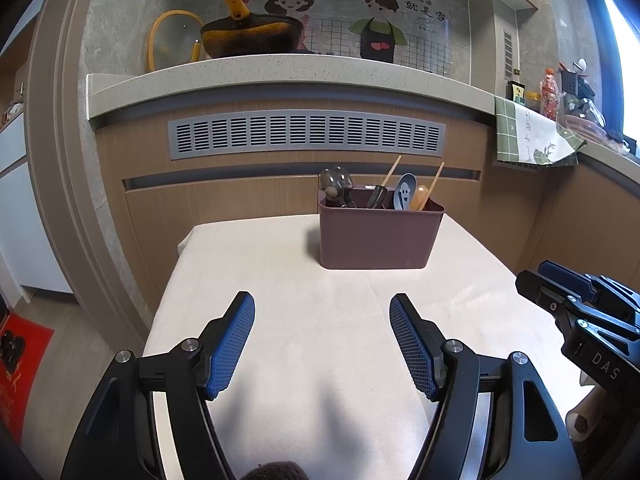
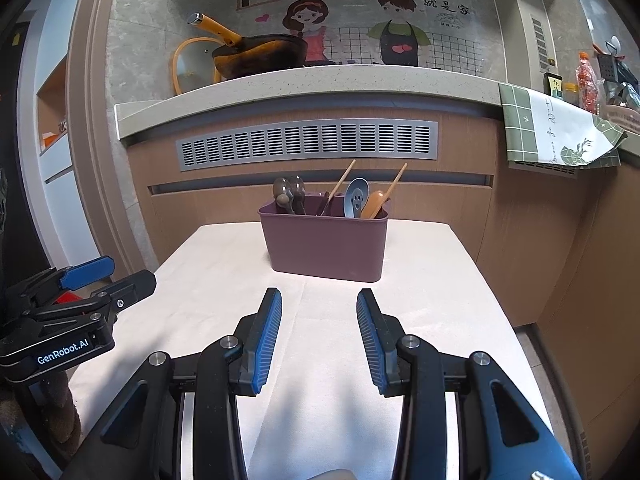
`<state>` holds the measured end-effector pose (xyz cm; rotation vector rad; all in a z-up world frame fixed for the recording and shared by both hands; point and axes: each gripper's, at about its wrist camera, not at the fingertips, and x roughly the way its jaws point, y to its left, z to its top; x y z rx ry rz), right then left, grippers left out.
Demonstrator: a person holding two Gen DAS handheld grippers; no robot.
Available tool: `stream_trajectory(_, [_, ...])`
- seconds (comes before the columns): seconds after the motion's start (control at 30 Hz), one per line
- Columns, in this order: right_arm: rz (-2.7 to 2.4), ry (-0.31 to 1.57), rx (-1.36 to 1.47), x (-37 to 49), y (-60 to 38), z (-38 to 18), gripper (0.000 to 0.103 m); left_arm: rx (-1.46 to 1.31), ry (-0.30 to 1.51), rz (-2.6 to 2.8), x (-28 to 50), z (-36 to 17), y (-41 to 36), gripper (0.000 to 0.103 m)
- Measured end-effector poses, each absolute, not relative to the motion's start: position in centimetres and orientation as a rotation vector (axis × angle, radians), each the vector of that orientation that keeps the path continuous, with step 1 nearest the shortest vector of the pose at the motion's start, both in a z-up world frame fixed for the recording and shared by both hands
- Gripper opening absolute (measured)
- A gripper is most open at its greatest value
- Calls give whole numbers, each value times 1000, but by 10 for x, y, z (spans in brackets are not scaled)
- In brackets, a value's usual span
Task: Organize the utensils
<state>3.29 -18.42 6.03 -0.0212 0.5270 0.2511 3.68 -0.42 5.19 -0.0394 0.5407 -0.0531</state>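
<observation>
A mauve utensil holder (image 1: 378,236) stands at the far end of the cream-covered table (image 1: 280,280); it also shows in the right wrist view (image 2: 324,244). It holds dark metal spoons (image 1: 336,188), wooden chopsticks (image 1: 434,184), a blue smiley spoon (image 1: 404,192) and an orange spoon (image 1: 420,196). My left gripper (image 1: 322,300) is open and empty, above the near half of the table. My right gripper (image 2: 319,296) is open and empty, to the right of the left one, short of the holder. Each gripper shows at the edge of the other's view.
A kitchen counter (image 1: 280,76) with a vent grille (image 1: 306,136) rises behind the table. On it stand a wok with an orange handle (image 1: 248,32), a glass lid (image 1: 172,40), a green towel (image 1: 532,136) and bottles at right. A red mat (image 1: 20,364) lies on the floor left.
</observation>
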Motion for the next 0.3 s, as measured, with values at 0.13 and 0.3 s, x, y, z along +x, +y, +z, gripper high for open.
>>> stream_trajectory(0.13, [251,532,-22,33,-184,60,37,-39,540,-43,37,51,-3,70])
stream_trajectory(0.3, [246,533,-22,34,-186,59,37,-62,548,-45,41,46,2,70])
